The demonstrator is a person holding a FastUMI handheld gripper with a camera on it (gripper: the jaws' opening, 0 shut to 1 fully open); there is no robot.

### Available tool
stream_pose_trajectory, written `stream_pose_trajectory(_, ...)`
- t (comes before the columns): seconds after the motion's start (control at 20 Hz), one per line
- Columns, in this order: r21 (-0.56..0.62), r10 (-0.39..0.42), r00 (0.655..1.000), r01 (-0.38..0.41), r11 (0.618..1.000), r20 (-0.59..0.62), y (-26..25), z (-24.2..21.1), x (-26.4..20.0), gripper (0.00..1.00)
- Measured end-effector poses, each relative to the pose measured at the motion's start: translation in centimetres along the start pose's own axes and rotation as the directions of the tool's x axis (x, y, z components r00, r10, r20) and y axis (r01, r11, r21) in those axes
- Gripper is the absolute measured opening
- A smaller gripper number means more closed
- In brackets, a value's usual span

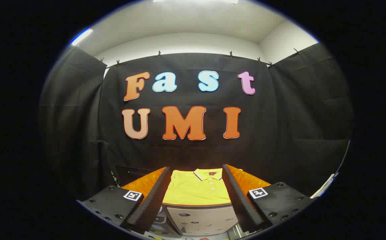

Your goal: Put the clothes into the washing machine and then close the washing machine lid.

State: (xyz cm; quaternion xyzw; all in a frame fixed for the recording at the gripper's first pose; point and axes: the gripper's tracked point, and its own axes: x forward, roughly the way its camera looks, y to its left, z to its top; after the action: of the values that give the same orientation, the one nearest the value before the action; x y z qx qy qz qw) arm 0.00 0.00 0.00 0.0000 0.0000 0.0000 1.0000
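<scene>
Black two-finger gripper [195, 196] with ribbed pads held spread wide and empty in the lower middle of the frame, folded yellow collared polo shirt [196, 190] lying flat on an orange tabletop [249, 181] beyond the fingertips, framed between the jaws, white washing machine [201, 220] below the shirt, at bottom centre.

Shirt on the table, washing machine before it

The shirt [196, 188] lies flat on the table [249, 181], collar on its far side; the washing machine [201, 218] stands just before the shirt, and the gripper [194, 186] fingers, spread apart, flank the shirt left and right.
</scene>
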Motion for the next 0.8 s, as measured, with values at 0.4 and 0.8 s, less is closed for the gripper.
stream_pose_trajectory(0.4, 0.01, 0.007, 1.0, -0.007, 1.0, -0.009, 0.24, -0.43, -0.19, 0.99)
stream_pose_trajectory(0.8, -0.002, 0.007, 1.0, -0.007, 1.0, -0.021, 0.26, -0.12, 0.15, 0.99)
